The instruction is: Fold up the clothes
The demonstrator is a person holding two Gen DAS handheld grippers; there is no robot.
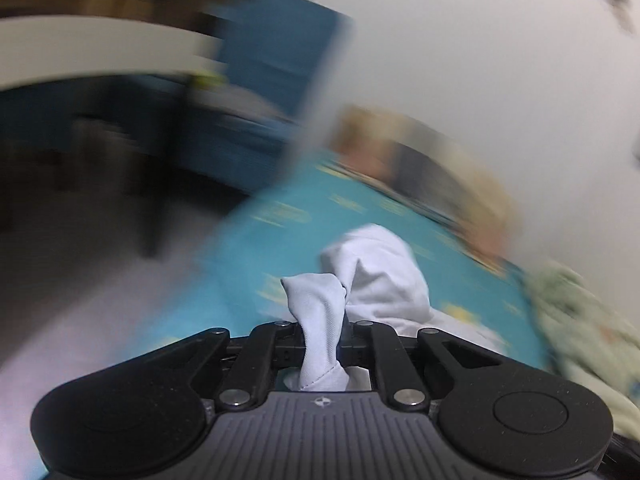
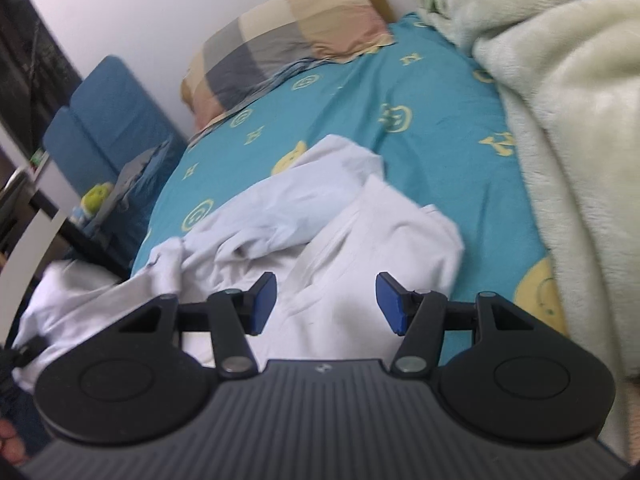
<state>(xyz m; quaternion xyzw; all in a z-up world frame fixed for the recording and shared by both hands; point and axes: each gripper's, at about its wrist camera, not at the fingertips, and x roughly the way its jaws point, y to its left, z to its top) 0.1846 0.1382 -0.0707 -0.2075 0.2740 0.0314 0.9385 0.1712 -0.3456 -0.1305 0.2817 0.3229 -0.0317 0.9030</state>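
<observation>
A white garment lies crumpled on a teal bed sheet printed with yellow faces. In the left wrist view my left gripper is shut on a bunched fold of the white garment, which runs between the jaws and rises above them; the rest of the cloth trails onto the bed beyond. That view is heavily blurred. In the right wrist view my right gripper stands open just above the garment, its blue pads apart with nothing pinched between them.
A checked pillow lies at the head of the bed by a white wall. A fluffy pale green blanket is heaped along the right side. A blue chair stands left of the bed, beside dark furniture.
</observation>
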